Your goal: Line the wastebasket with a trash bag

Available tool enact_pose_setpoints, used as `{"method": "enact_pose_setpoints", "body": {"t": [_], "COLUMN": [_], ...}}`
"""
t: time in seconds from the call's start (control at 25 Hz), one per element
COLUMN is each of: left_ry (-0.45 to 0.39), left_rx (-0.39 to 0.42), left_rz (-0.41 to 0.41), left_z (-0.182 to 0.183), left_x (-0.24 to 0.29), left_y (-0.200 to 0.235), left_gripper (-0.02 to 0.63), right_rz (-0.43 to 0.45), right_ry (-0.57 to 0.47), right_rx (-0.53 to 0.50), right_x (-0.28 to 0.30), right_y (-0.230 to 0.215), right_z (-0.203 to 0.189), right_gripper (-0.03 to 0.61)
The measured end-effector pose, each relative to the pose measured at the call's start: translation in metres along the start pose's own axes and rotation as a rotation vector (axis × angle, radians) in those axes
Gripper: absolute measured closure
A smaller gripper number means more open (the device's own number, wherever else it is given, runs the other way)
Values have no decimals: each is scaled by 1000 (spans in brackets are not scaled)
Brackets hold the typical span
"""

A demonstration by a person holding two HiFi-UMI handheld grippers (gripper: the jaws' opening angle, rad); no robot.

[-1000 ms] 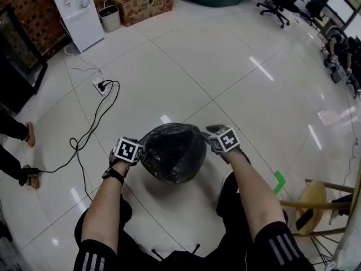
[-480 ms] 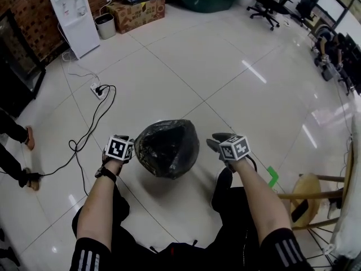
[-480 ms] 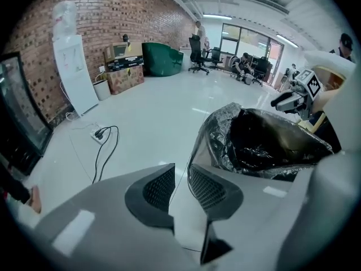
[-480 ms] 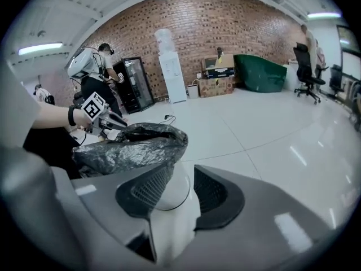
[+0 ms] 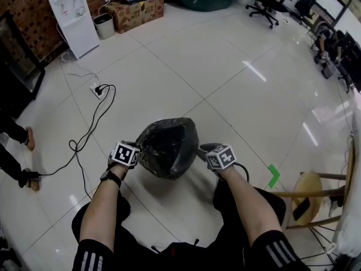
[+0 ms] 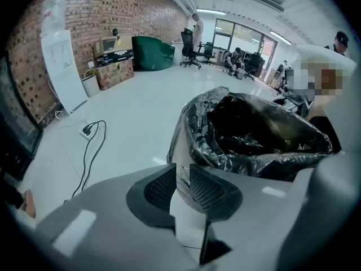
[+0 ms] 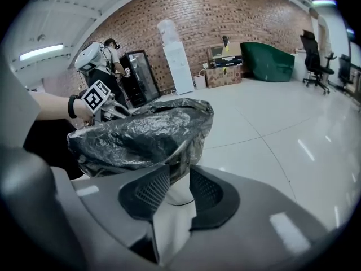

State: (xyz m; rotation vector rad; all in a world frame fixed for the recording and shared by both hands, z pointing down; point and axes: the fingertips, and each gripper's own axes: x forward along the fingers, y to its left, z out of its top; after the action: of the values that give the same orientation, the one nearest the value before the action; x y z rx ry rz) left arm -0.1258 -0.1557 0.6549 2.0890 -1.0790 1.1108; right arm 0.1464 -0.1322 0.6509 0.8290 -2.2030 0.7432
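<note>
A wastebasket with a black trash bag pulled over its rim stands on the tiled floor between my knees. My left gripper is at the basket's left side. Its jaws are closing to a narrow gap with a wisp of bag film at their tips, and the pads are not pressing on it. The bag's open mouth lies just beyond them. My right gripper is at the right side, its jaws closing around the bag's folded edge at the rim, with a gap still showing. The left gripper's marker cube shows across the basket.
A power strip with a black cable lies on the floor to the left, near a person's feet. A water dispenser and a cardboard box stand at the back wall. A wooden stool is at my right.
The right gripper pulled away to the right of the basket, then came back to the rim. The left gripper shifted slightly along the left side.
</note>
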Motion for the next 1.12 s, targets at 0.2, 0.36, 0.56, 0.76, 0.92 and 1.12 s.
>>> {"method": "enact_pose_setpoints", "body": {"t": [0.2,0.36,0.56,0.76,0.92,1.12], "left_ry": [0,13,42,56,64,48], "left_rx": [-11,-12,-16,-42,-42,-43], "left_rz": [-4,-12,-22,-23,-15,-14], "left_z": [-4,-8,-16,-20,-20,-17], "left_x": [14,26,43,53,58,54], "left_y": [5,6,7,11,12,14], "left_gripper": [553,554,549,549,549,546], "right_rz": [-14,-19,-35,-26,13,55], "right_ry": [-2,16,41,69,134,245], "right_rx": [14,27,40,55,-30,-170], "right_x": [15,28,48,60,56,20], "right_y": [-8,-16,-25,-30,-28,-49], "right_z": [-6,-16,-30,-37,-42,-41], "right_gripper": [469,476,492,494,470,466]}}
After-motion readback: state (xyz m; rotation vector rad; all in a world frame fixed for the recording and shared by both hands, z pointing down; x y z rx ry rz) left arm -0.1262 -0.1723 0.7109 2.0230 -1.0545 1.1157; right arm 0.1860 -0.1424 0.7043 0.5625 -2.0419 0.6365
